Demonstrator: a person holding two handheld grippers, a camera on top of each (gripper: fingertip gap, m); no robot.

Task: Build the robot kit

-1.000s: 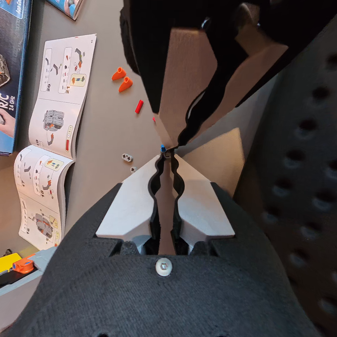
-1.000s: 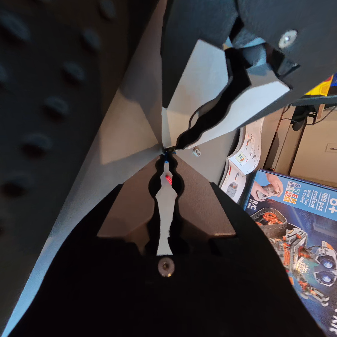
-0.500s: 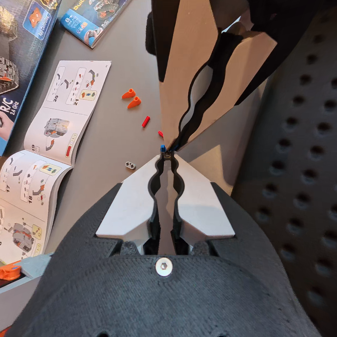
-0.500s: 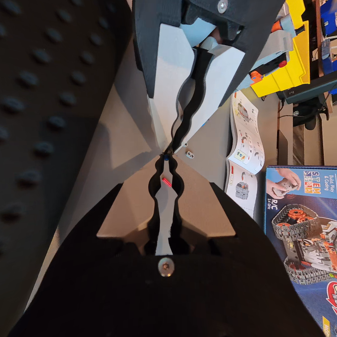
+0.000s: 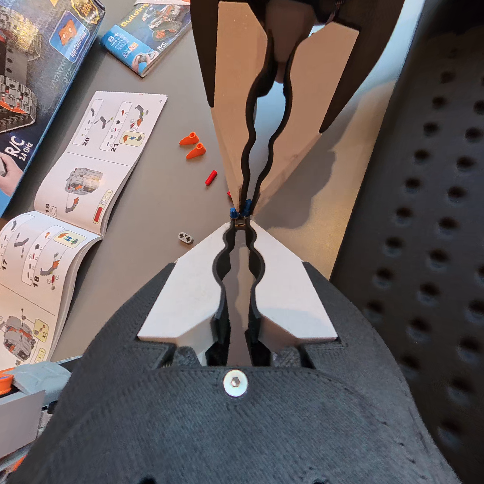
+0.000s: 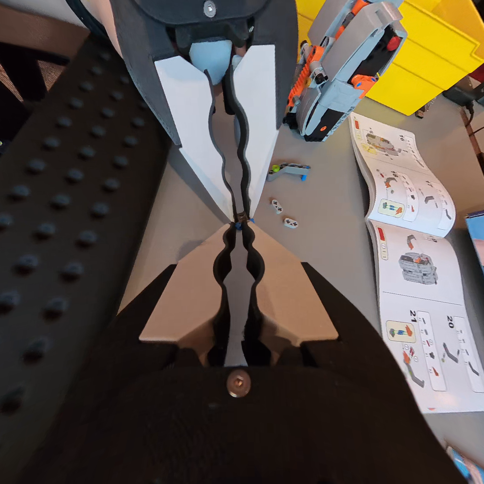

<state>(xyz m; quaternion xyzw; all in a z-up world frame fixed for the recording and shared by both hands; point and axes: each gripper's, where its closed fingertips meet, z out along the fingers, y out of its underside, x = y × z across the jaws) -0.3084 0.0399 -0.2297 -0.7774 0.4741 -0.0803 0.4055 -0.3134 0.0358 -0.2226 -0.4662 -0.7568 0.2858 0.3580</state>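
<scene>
My left gripper (image 5: pixel 240 223), with white fingers, is shut on a small dark connector piece (image 5: pixel 240 224) held above the grey table. My right gripper (image 5: pixel 247 203), with tan fingers, meets it tip to tip from the far side and is shut on a blue pin (image 5: pixel 246 206) that stands on the dark piece. A second blue pin (image 5: pixel 232 212) sits beside it on the same piece. In the right wrist view my right gripper (image 6: pixel 237 228) holds the blue pin (image 6: pixel 237 225) against the dark piece (image 6: pixel 242 216) in my left gripper (image 6: pixel 241 212).
An open instruction booklet (image 5: pixel 86 183) and a blue box (image 5: pixel 31 78) lie left. Two orange cones (image 5: pixel 192 145), a red pin (image 5: pixel 211 177) and a small grey beam (image 5: pixel 185 237) are loose. A studded black panel (image 5: pixel 432 235) stands right. A half-built model (image 6: pixel 340 78), a yellow bin (image 6: pixel 424 52) and a grey bent beam (image 6: pixel 288 171) are beyond.
Both grippers have swung round together and now face each other straight on, tips still joined. A second blue pin now shows on the dark piece.
</scene>
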